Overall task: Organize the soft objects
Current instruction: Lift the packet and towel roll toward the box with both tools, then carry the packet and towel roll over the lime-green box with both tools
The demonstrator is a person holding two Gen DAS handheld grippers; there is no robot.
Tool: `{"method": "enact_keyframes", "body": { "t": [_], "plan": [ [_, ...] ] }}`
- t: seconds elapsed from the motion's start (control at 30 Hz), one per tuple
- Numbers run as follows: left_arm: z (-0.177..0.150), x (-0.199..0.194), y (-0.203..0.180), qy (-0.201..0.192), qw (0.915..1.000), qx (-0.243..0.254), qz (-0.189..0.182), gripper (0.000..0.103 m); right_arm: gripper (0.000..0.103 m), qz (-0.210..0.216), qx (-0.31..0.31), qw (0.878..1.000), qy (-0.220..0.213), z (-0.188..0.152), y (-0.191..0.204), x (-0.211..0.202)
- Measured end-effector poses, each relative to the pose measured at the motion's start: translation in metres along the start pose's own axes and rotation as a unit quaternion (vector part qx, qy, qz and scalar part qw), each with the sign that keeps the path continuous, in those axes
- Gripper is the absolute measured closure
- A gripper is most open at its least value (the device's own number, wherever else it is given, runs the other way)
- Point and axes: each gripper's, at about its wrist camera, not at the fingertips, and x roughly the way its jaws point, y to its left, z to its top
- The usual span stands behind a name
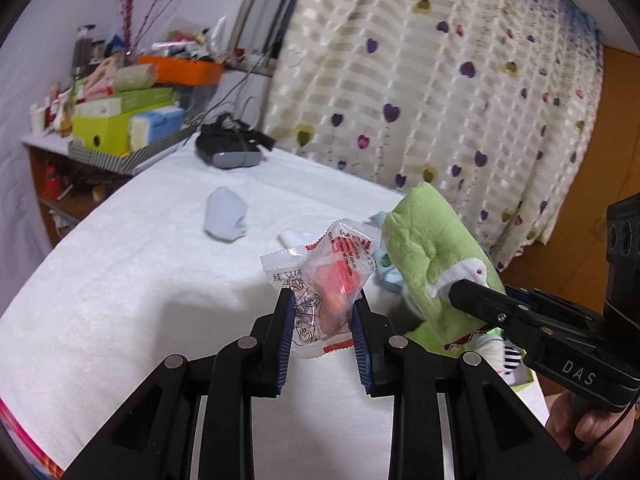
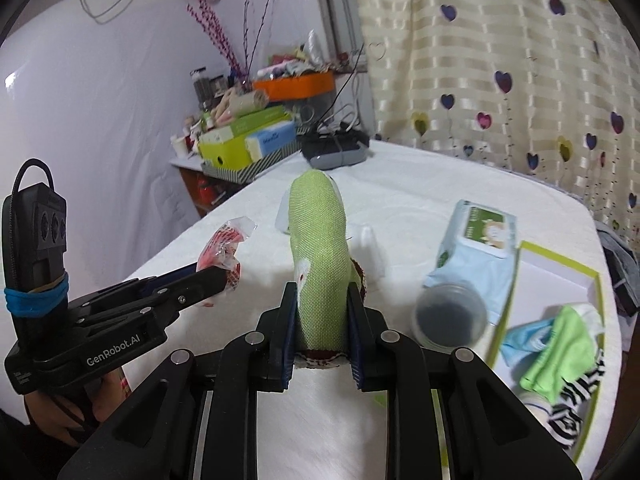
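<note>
My left gripper [image 1: 323,304] is shut on a clear plastic packet [image 1: 328,280] with orange-red contents, held above the white bed; it also shows in the right wrist view [image 2: 222,252]. My right gripper [image 2: 322,300] is shut on a green sock [image 2: 320,240] that stands upright between the pads; the sock shows in the left wrist view [image 1: 428,256] just right of the packet. A light blue sock [image 1: 225,220] lies alone on the bed. A green-rimmed white box [image 2: 560,276] at the right holds several socks [image 2: 560,356].
A wet-wipes pack [image 2: 476,240] and a clear cup [image 2: 450,318] sit by the box. A small white item [image 2: 370,240] lies mid-bed. A grey headset [image 1: 228,148] rests at the far edge. A cluttered shelf [image 1: 116,120] stands at the left; a heart-print curtain [image 1: 440,80] hangs behind.
</note>
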Motion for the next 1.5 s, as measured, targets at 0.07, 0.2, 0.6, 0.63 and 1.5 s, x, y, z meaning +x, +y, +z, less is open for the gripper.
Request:
{"method": "enact_keyframes", "body": {
  "t": [0.07,0.2,0.6,0.63,1.5],
  "plan": [
    [-0.002,-0.003,-0.008,0.000,1.0000,0.006,-0.007,0.077,0.080,-0.002,0.002,1.000,-0.007,-0.003,-0.003,-0.011],
    [-0.005,-0.010,-0.026,0.000,0.9995,0.021,-0.025,0.077,0.080,-0.008,0.006,1.000,-0.021,-0.010,-0.009,-0.031],
    [-0.017,-0.017,-0.079,0.009,0.9950,0.065,-0.076,0.077,0.080,-0.031,0.038,0.997,-0.054,-0.032,-0.037,-0.084],
    [-0.018,-0.017,-0.083,0.010,0.9944,0.069,-0.080,0.077,0.080,-0.035,0.043,0.997,-0.057,-0.034,-0.041,-0.088],
    [-0.024,-0.007,-0.139,0.025,0.9848,0.110,-0.132,0.077,0.080,-0.103,0.102,0.985,-0.092,-0.054,-0.096,-0.143]
  ]
}}
